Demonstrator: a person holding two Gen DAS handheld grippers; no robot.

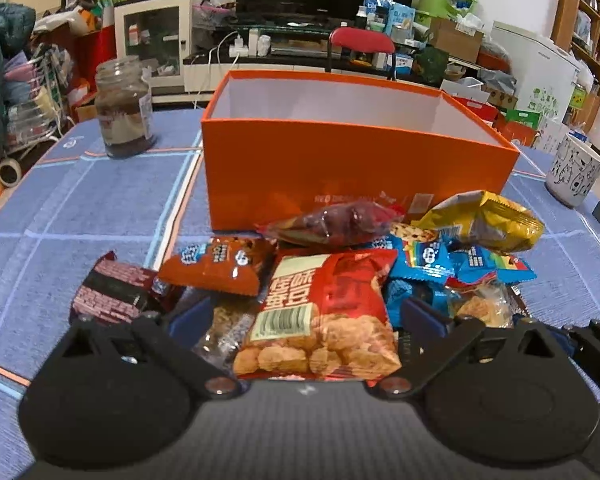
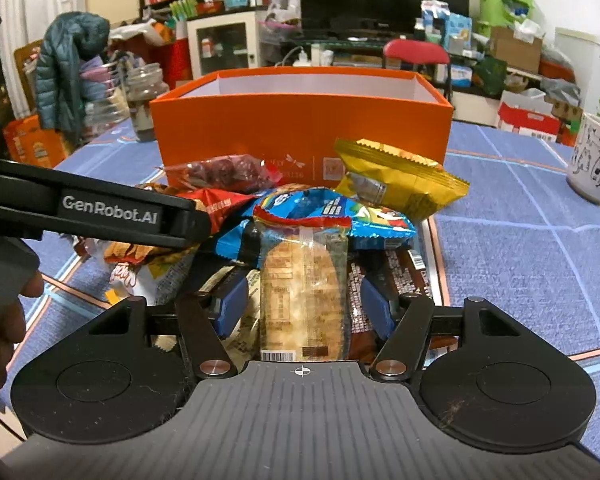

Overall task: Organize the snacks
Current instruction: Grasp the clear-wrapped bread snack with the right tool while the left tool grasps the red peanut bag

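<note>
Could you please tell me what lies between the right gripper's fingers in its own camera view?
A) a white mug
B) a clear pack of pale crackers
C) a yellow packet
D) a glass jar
B: the clear cracker pack lies between the right gripper fingers.

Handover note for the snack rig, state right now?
Left gripper: open, fingers either side of the red snack bag, no grip visible.
Right gripper: open, straddling the clear cracker pack, pads not touching it.
Snack pile sits on the table in front of the orange box.
Done: nothing visibly boxed; box floor is hidden.
Left: grip, move snacks into the box.
</note>
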